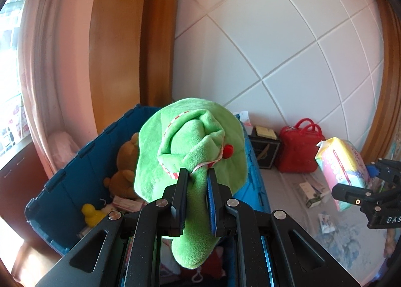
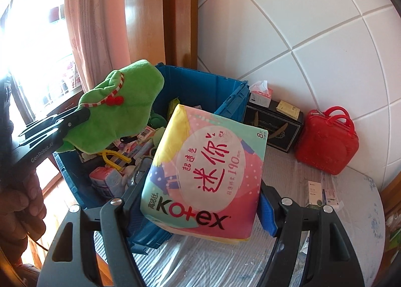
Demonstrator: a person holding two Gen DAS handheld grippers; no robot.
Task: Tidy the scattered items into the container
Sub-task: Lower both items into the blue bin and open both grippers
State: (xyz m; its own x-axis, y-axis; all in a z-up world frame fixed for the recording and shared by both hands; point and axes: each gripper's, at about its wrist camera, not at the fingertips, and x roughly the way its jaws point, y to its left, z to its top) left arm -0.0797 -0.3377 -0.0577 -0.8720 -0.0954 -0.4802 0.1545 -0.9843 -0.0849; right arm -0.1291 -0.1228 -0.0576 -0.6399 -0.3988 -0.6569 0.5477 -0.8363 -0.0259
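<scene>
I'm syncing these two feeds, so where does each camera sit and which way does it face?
Left wrist: on the left gripper, facing the blue bin and wall; its fingers pinch the green plush.
Right wrist: on the right gripper, facing the same bin, gripping the Kotex pack; the person's hand shows.
Shared: bin, plush, pack, red bag.

The left gripper (image 1: 196, 174) is held above the blue crate (image 1: 75, 161), its fingers clamped on a green plush toy (image 1: 190, 141). The right gripper (image 2: 200, 201) hangs just right of the crate, fingers spread wide and pressed against a Kotex pack (image 2: 208, 174).
</scene>
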